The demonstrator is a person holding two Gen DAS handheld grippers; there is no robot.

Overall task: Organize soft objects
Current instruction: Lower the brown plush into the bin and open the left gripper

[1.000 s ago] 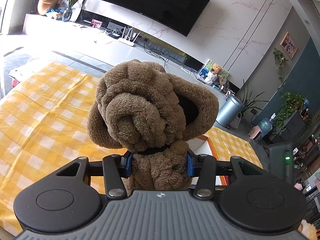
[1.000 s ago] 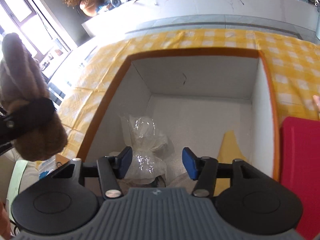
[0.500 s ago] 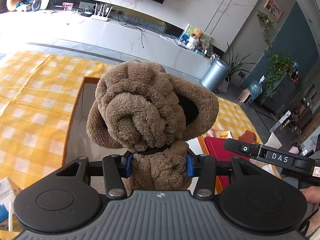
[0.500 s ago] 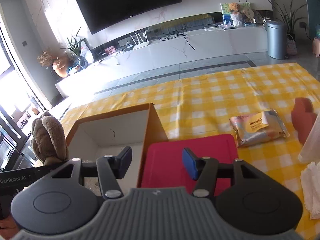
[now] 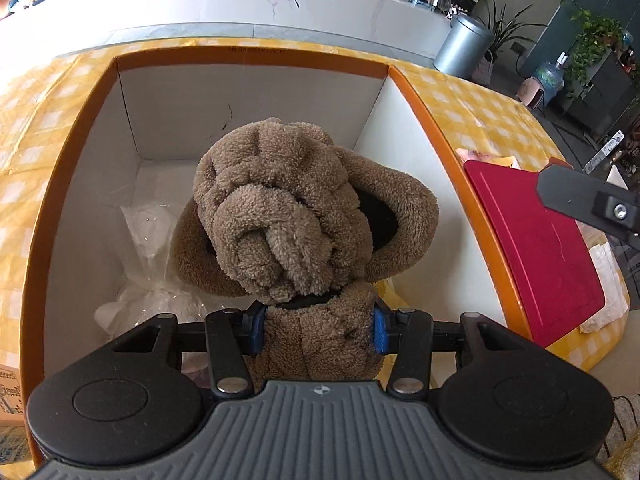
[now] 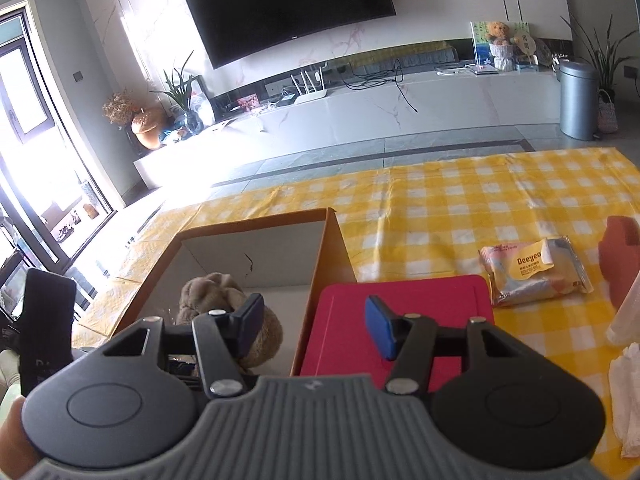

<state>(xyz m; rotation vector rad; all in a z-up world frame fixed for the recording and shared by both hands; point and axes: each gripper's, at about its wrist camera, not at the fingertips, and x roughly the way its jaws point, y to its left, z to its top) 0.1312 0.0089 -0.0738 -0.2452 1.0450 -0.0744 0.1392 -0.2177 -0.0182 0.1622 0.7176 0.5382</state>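
Wall TV point(image 6: 288, 8); grey bin point(image 6: 578, 100); router point(image 6: 308, 96); potted plant point(image 6: 182, 96); yellow checked tablecloth point(image 6: 460, 208).

Plush dog point(image 5: 296, 208): brown fleece, nubby, matt. Box point(image 5: 248, 92): matt white card inside, orange rim and outside. Bag in box point(image 5: 148, 240): clear crinkled plastic, glossy. Red board point(image 6: 404, 312): smooth, low sheen. Bench cloth point(image 6: 460, 208): yellow-white check, creased. Snack pack point(image 6: 532, 270): shiny foil-like film. Left tongs point(image 5: 318, 326): matt black plastic, blue pads.

A table covered by a yellow-and-white checked cloth point(image 6: 460, 208) is seen. On it are set an orange-rimmed cardboard box point(image 6: 332, 256), a red flat board point(image 6: 420, 300) and a foil snack packet point(image 6: 534, 270).
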